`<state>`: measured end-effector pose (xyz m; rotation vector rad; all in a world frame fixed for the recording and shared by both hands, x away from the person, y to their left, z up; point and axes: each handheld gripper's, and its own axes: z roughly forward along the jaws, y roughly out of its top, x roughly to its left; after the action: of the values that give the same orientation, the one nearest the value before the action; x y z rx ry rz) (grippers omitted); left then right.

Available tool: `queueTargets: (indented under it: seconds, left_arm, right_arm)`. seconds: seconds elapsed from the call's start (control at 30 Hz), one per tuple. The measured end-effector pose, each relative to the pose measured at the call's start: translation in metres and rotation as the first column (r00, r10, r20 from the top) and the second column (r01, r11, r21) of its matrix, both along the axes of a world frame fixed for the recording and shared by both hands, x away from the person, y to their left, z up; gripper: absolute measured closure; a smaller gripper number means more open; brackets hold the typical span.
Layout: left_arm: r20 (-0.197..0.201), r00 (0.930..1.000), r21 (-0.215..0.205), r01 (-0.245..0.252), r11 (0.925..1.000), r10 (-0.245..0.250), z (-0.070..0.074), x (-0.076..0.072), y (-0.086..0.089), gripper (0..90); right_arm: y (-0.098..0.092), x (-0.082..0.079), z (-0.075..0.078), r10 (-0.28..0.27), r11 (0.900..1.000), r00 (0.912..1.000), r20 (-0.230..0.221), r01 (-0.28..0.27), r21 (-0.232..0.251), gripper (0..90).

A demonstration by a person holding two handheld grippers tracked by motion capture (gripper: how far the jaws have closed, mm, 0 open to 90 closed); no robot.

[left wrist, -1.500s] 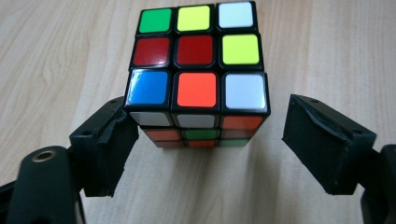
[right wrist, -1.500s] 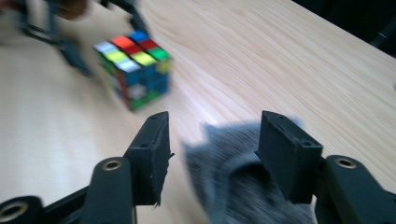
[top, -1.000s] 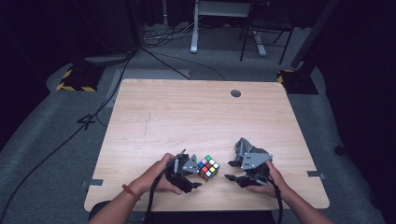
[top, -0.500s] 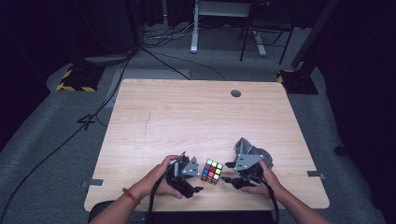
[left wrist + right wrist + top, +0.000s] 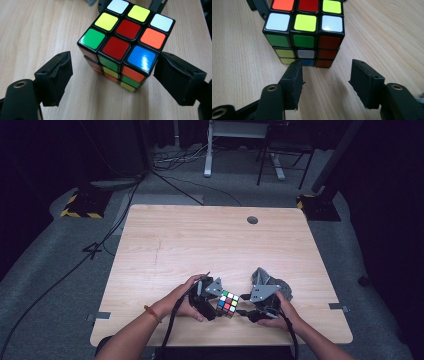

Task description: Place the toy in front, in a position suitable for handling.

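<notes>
A scrambled colour cube (image 5: pixel 228 303) rests flat on the wooden table (image 5: pixel 200 245) near its front edge, between the two hand-held grippers. My left gripper (image 5: pixel 214 303) sits at the cube's left. In the left gripper view the cube (image 5: pixel 125 42) stands between the open jaws of this gripper (image 5: pixel 113 73). The jaws have just been opening; one pad is well clear and the other is close to a corner. My right gripper (image 5: pixel 245 310) faces the cube from the right. Its jaws have widened a little, and in the right gripper view this gripper (image 5: pixel 324 75) stops just short of the cube (image 5: pixel 304 32).
A round cable hole (image 5: pixel 252 220) lies near the table's far edge. Beyond the table are a grey floor with trailing cables (image 5: pixel 165 175), a yellow-and-black striped base (image 5: pixel 80 205) and white desk legs (image 5: pixel 207 150). The person's forearms enter from the bottom.
The left gripper let go of the cube and its jaws spread. The cube shifted slightly right and now sits on the table. The right hand stayed nearly still.
</notes>
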<state>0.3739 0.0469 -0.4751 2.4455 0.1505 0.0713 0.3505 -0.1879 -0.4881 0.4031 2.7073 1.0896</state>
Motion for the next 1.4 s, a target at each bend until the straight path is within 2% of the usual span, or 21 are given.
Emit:
queueTargets:
  seconds: [0.23,0.27,0.43,0.6,0.67,0.73,0.87,0.93,1.03,1.07,1.13,1.23,1.33,1.4]
  left_arm:
    - [-0.027,0.9986,0.024,0.045,0.9987,-0.045,-0.007,0.001,-0.012,17.3]
    - [-0.025,0.9987,0.035,0.046,0.9983,-0.045,-0.007,0.0,-0.013,20.2]
    - [-0.018,0.9986,0.044,0.05,0.9977,-0.05,-0.008,-0.002,-0.014,20.0]
    - [-0.025,0.9991,0.032,0.034,0.9989,-0.033,-0.01,-0.002,-0.012,19.6]
    - [-0.034,0.9991,0.022,0.024,0.9995,-0.023,-0.01,-0.001,-0.012,18.0]
    - [-0.026,0.9995,0.021,0.02,0.9996,-0.019,-0.01,-0.001,-0.012,18.8]
    - [-0.015,0.9998,0.025,0.015,0.9996,-0.015,-0.008,-0.002,-0.011,19.8]
    - [-0.006,0.9994,0.022,0.034,0.9992,-0.033,-0.005,-0.001,-0.008,22.5]
    - [-0.034,0.9985,0.007,0.042,0.9991,-0.042,-0.002,0.0,-0.001,28.9]
    - [-0.026,0.9987,0.011,0.043,0.999,-0.043,-0.002,0.0,0.0,29.3]
    - [-0.024,0.9993,0.001,0.027,0.9996,-0.027,-0.002,0.0,0.0,24.6]
    - [-0.016,0.9998,-0.001,0.014,0.9999,-0.014,-0.002,0.001,-0.003,16.7]
    - [-0.036,0.9987,0.012,0.037,0.9992,-0.036,-0.004,0.0,-0.006,24.0]
    - [-0.022,0.9988,0.024,0.044,0.9988,-0.043,-0.005,-0.003,-0.005,29.1]
  right_arm:
    - [0.003,0.0,-0.001,0.007,1.0,1.0,0.004,-0.007,-0.002,42.8]
    - [0.003,0.0,0.0,0.007,1.0,0.9999,0.01,-0.007,-0.003,42.4]
    - [0.004,-0.002,0.0,0.022,1.0,0.9995,0.023,-0.022,-0.011,42.7]
    - [0.006,-0.005,0.003,0.026,1.0,0.9988,0.042,-0.026,-0.007,43.9]
    - [0.005,-0.006,0.006,0.025,0.999,0.9986,0.046,-0.026,0.026,45.0]
    - [0.004,-0.006,0.01,0.018,0.999,0.9987,0.048,-0.02,0.048,46.6]
    - [0.005,-0.007,0.012,0.031,0.999,0.997,0.071,-0.034,0.039,50.6]
    - [0.004,-0.006,0.012,0.034,0.999,0.9973,0.066,-0.036,0.038,51.5]
    - [0.001,-0.004,0.01,0.011,0.999,0.9982,0.059,-0.014,0.036,53.3]
    - [-0.001,-0.003,0.009,0.002,0.999,0.9986,0.052,-0.004,0.042,54.6]
    - [-0.001,-0.001,0.007,-0.01,0.999,0.999,0.045,0.008,0.033,53.8]
    - [0.002,-0.001,0.005,0.01,1.0,0.9993,0.037,-0.011,0.023,53.2]
    - [0.006,-0.004,0.004,0.022,1.0,0.9988,0.044,-0.023,0.019,53.0]
    - [0.007,-0.004,0.004,0.018,1.0,0.9985,0.052,-0.019,0.018,52.7]
